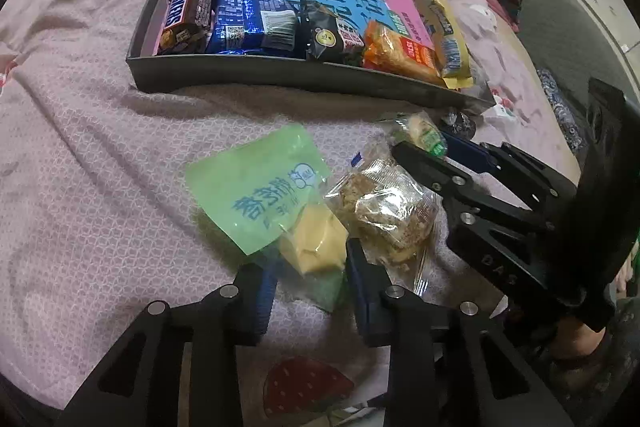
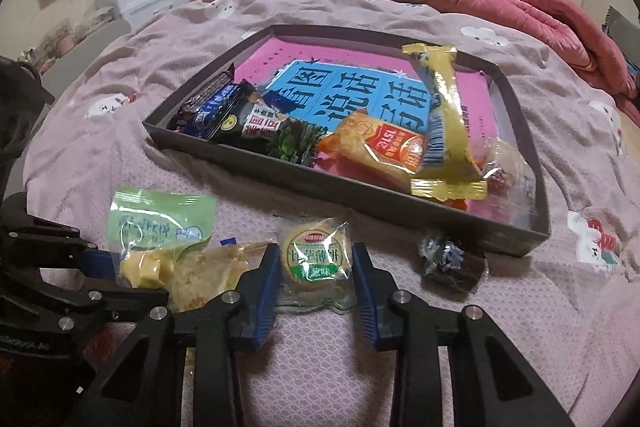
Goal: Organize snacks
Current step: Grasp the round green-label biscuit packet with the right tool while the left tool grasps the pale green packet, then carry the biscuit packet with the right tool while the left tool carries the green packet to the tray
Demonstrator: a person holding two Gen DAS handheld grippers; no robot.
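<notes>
Grippers first: your left gripper [image 1: 308,267] has its blue ribbed pads closed narrow on the green packet [image 1: 264,195], pinching the end with the pale yellow block inside. Your right gripper [image 2: 314,275] is clamped on the round cracker pack [image 2: 314,259], pads touching both sides of its clear crinkly wrapper; green label with Chinese writing, not readable by me.

Clear bag of crumbly brown snack [image 1: 388,211] lies just beside the green packet, at 3 o'clock from it, touching your left gripper's right finger. Small dark wrapped candy [image 2: 452,263] sits at 3 o'clock from the cracker pack, apart from it, on the bedspread [image 2: 320,367], a pinkish quilted cloth with cartoon prints.

Tray [image 1: 280,73], dark grey, shallow, rectangular, is at 12 o'clock from both grippers. Inside it: a pink and blue book cover with big Chinese characters, a Snickers bar [image 1: 188,15] at the left end, a shiny blue foil pack [image 1: 244,23], a black pack [image 1: 332,35], an orange wrapper [image 1: 400,51], and a long gold wrapper [image 1: 440,27] lying over the right edge.
</notes>
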